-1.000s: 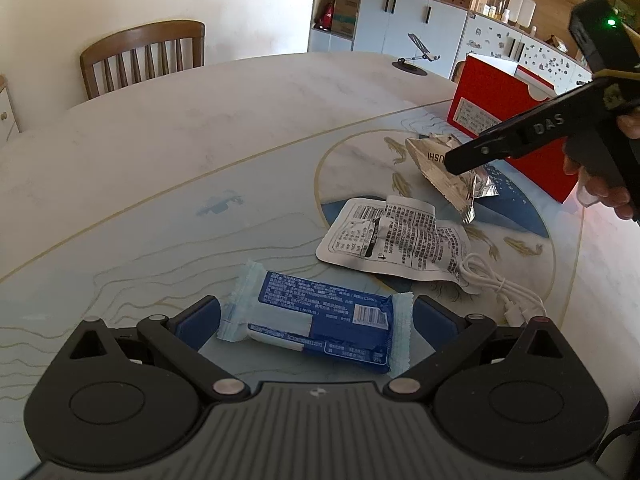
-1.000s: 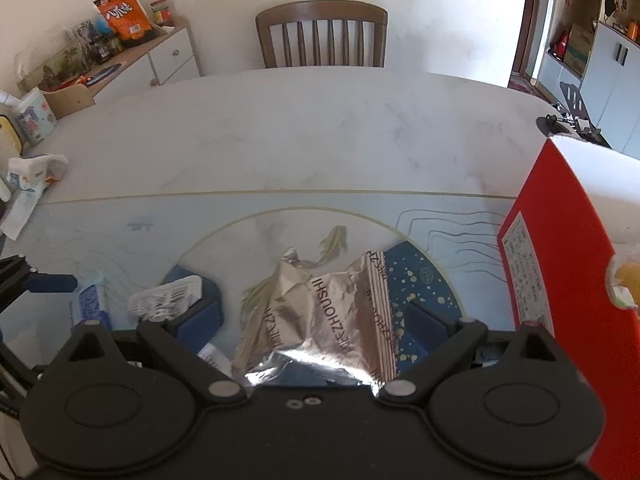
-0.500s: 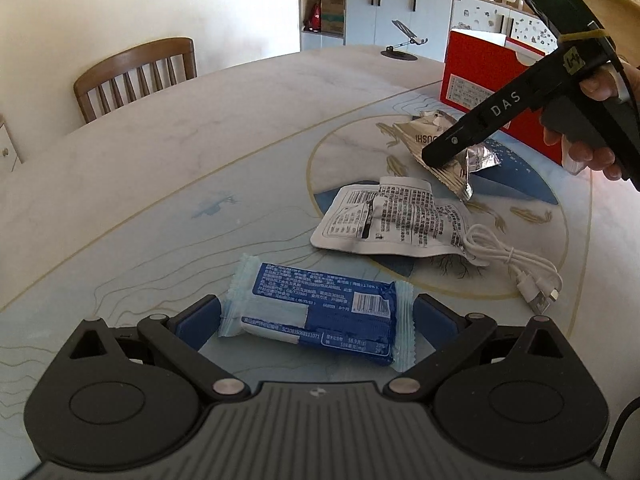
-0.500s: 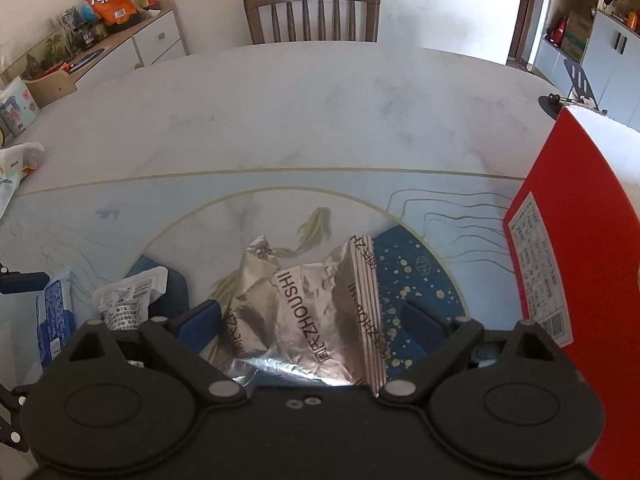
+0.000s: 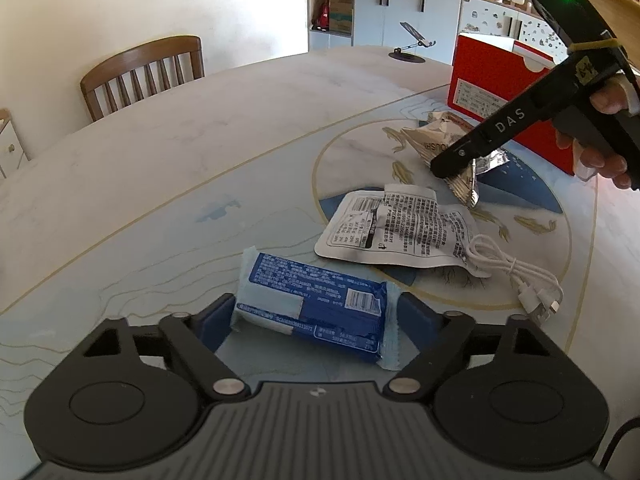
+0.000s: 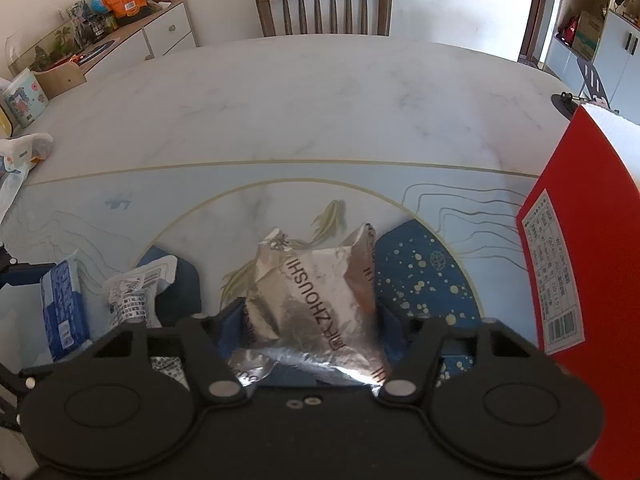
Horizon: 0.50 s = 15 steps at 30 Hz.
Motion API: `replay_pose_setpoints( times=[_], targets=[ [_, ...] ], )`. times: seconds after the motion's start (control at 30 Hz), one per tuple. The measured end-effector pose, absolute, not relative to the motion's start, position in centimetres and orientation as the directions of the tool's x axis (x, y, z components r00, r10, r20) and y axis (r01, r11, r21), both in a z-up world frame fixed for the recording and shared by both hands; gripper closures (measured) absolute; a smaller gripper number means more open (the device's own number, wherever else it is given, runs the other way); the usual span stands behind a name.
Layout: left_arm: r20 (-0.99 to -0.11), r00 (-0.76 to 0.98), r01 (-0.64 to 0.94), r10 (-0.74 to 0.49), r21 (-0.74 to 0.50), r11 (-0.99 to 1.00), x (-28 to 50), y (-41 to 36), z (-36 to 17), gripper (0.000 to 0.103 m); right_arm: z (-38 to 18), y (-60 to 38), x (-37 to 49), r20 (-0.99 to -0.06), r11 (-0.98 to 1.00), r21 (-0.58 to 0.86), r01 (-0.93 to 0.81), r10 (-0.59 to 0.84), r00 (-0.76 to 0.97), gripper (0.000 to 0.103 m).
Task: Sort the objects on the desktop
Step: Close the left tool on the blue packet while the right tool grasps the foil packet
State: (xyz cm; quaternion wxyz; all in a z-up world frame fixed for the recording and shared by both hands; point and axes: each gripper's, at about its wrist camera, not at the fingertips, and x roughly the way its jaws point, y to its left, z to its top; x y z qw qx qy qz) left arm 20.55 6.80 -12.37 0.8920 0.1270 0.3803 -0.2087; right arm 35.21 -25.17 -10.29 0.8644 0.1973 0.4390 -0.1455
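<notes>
A blue tissue packet (image 5: 316, 300) lies flat on the table between the pads of my left gripper (image 5: 316, 316). The jaws are closing and both pads touch the packet's ends. A crumpled silver foil snack bag (image 6: 320, 292) sits between the pads of my right gripper (image 6: 310, 312), whose jaws are closing and squeezing it from both sides. In the left wrist view the right gripper (image 5: 460, 168) points down onto the foil bag (image 5: 448, 140), with a hand on its handle. The blue packet (image 6: 64, 312) also shows at the left of the right wrist view.
A white printed pouch (image 5: 400, 232) and a coiled white cable (image 5: 516, 276) lie between the two grippers. An open red box (image 5: 500, 80) stands just right of the foil bag. A phone stand (image 5: 408, 46) and a wooden chair (image 5: 144, 72) are at the table's far side.
Both pairs of jaws have narrowed. The left pads now meet the blue packet's ends, and the foil bag has bunched up taller between the right pads. Neither hand has shifted much.
</notes>
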Motion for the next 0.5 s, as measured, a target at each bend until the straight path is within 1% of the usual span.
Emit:
replay_pose_setpoints(
  times=[0.03,0.07,0.13,0.5],
  targets=[
    [-0.731,0.624,0.467,-0.274,0.068,0.882,20.6,6.8,-12.3,0.023,-10.2,-25.2,35.1,-0.817,0.877,0.216,0.429,-0.078,0.571,0.044],
    [-0.731,0.626,0.464,-0.273,0.067,0.883,20.6,6.8,-12.2,0.024,-10.1,-25.2,35.0,-0.816,0.874,0.220,0.434,-0.079,0.573,0.045],
    [-0.734,0.623,0.458,-0.270,0.063,0.887,20.7,6.7,-12.1,0.025,-9.9,-25.3,34.7,-0.814,0.867,0.227,0.443,-0.081,0.575,0.048],
    [-0.732,0.628,0.436,-0.263,0.052,0.898,20.3,6.5,-11.2,0.027,-7.9,-25.5,31.8,-0.790,0.843,0.256,0.473,-0.100,0.605,0.049]
  ],
)
